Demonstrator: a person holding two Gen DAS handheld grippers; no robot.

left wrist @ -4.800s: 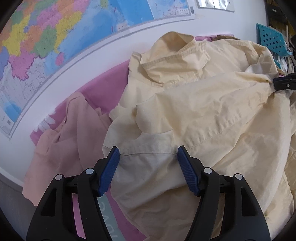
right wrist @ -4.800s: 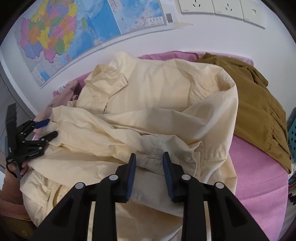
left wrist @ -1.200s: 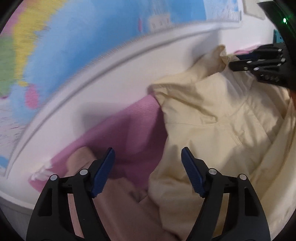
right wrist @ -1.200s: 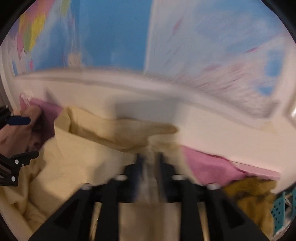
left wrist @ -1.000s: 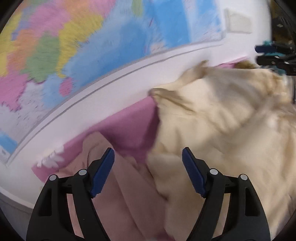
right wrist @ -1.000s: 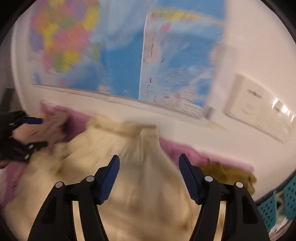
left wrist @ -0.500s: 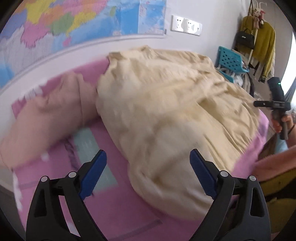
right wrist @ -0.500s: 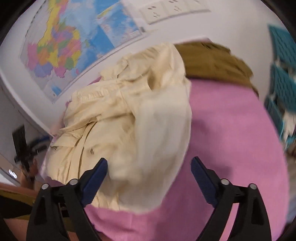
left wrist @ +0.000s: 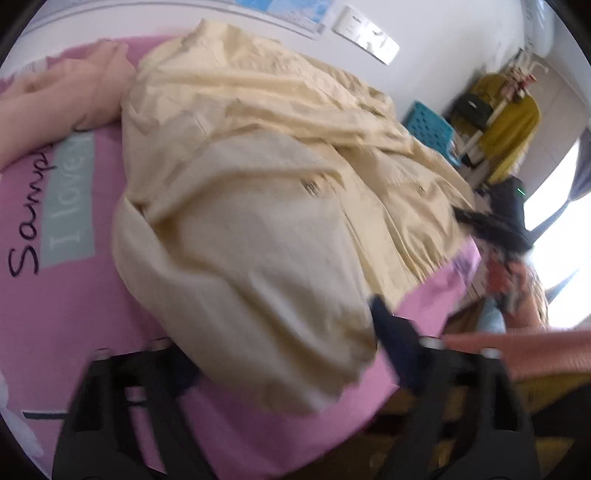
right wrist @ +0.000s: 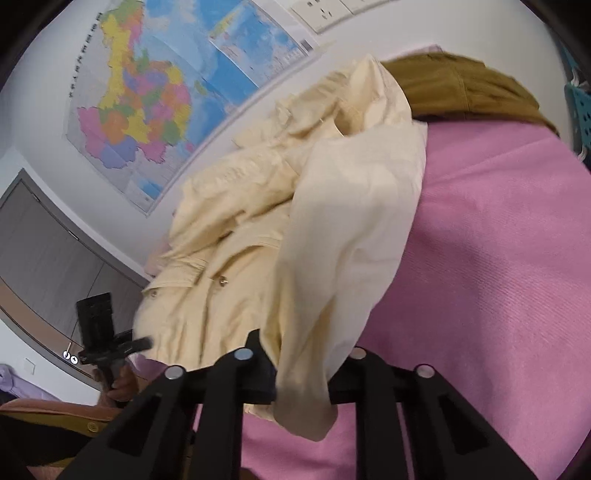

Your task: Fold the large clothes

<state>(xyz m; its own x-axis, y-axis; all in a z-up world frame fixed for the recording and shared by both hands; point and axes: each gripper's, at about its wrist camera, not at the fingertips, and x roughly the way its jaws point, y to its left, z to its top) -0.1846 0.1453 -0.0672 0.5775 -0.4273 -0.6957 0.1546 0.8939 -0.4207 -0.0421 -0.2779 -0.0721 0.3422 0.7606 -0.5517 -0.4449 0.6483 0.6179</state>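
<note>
The right gripper [right wrist: 295, 384] is seen nearest in its own view, and a fold of the cream jacket [right wrist: 332, 240] is being pinched between its jaws, which have just been closing. The cloth is hanging over the black frame and hiding the pads. In the left view, the left gripper [left wrist: 280, 354] is being held low at the near hem of the jacket [left wrist: 258, 206]. Its jaws have just been closing too, and the hem is lying between them, but the picture is blurred and the left pad is hidden, so whether the cloth is being squeezed cannot be told. The jacket is being spread out in a rumpled heap on the pink bed cover [right wrist: 498, 240], with its buttons facing up. A pale pink garment [left wrist: 59, 92] is lying just beside it at the far left of the bed. A brown garment [right wrist: 461, 88] is lying beyond the jacket, near the wall. A coloured map [right wrist: 155, 96] is hanging on that wall, with white sockets [right wrist: 328, 11] beside it.
</note>
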